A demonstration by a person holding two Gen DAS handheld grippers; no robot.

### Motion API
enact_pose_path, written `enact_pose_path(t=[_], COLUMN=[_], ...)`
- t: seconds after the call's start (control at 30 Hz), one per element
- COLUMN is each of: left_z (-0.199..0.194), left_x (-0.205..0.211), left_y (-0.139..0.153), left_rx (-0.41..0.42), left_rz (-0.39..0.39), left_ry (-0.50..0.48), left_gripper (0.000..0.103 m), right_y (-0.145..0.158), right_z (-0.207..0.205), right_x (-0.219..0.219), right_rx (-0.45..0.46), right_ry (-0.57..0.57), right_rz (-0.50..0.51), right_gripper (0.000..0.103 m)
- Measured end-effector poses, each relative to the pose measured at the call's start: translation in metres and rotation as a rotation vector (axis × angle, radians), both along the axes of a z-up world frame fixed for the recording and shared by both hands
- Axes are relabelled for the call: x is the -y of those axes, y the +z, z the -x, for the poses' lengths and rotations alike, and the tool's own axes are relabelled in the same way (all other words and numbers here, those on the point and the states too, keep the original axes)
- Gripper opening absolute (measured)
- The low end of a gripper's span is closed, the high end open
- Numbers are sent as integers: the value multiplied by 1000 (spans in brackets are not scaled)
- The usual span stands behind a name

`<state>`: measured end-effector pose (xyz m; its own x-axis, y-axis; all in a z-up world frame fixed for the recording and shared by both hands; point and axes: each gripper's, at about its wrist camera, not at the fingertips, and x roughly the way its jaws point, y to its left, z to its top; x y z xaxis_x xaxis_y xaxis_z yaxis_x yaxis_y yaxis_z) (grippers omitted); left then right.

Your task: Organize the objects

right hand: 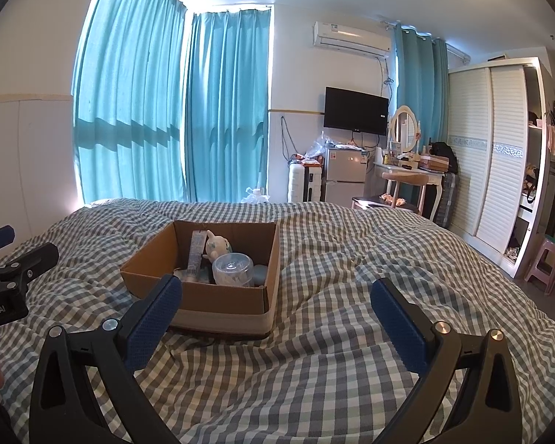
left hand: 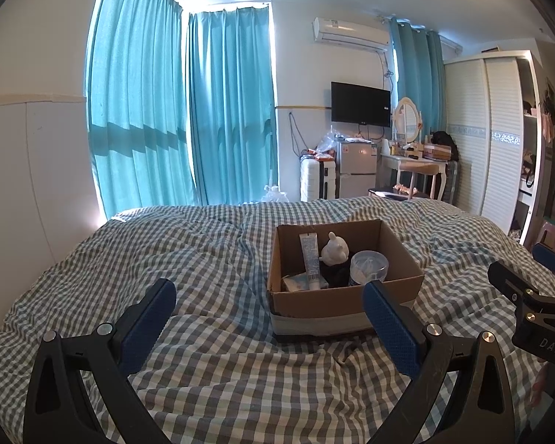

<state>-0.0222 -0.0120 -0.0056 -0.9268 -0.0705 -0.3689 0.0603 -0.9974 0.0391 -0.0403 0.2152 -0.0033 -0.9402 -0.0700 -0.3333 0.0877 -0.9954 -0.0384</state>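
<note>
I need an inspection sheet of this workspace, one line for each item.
Surface: grey-white checked bed cover, wrinkled.
Job's things: open brown cardboard box holding white tube, white figurine, clear round plastic container.
Clutter: nothing seen on the cover.
Grippers: left gripper and right gripper, jaws open, empty.
Cables: wires on the far wall.
Surroundings: teal curtains, black wall television, white wardrobe.

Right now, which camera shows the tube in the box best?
The left wrist view. There the tube stands upright against the box interior, unobstructed along its full length, label facing the camera. In the right wrist view the tube looks smaller and dimmer, its lower end hidden behind the clear jar.
</note>
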Motion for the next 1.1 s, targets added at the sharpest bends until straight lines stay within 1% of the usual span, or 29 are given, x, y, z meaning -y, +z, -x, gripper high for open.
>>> enact_pose_path(t=[0.87, 1.1], left_z=[-1, -3], left_x=[0, -1], left_y=[-1, 1], left_rx=[0, -4], left_rz=[7, 20], left_ry=[-6, -9], left_gripper=[103, 103], right_y=[-4, -6], right_z=[0, 0], right_x=[-2, 0], right_rx=[4, 8], right_ry=[2, 3], right_rz=[0, -3], right_gripper=[102, 102])
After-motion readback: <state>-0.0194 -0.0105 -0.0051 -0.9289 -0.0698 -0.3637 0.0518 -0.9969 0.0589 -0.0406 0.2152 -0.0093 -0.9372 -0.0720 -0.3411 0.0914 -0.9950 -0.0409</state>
